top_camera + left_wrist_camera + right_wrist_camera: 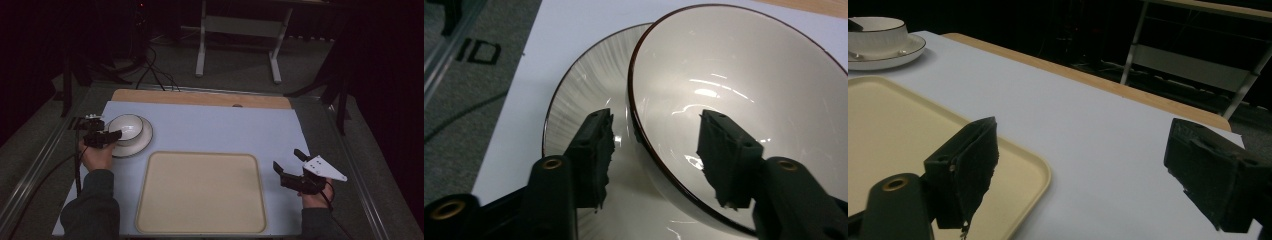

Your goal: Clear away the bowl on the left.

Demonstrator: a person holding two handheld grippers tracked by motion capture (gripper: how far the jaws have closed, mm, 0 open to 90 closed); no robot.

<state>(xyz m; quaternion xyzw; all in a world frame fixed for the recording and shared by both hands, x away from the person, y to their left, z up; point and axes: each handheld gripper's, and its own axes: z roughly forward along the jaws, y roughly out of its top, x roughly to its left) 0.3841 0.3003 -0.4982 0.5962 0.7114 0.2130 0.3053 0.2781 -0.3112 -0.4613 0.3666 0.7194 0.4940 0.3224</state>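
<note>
From the high view, the work is judged barely begun. The left tool is held at the near rim of a bowl that sits in a plate, both at the far left of the desk. A tray lies well to the right of that tool, and nothing is seen in it. The right tool is held off the tray's right edge, jaws apart and gripping nothing. A move of the crockery onto the tray is judged the likely job, and all of it is left to do.

In the left gripper view, the jaws are seen spread on either side of the bowl wall: one pad inside the bowl, the other outside, over the plate. No closure on the rim is made yet. The bowl is seen empty, and the plate carries only the bowl.

In the right gripper view, the jaws are wide apart over bare desk, with the tray corner beneath the left jaw. The bowl and plate are seen far off, beyond the tray.
</note>
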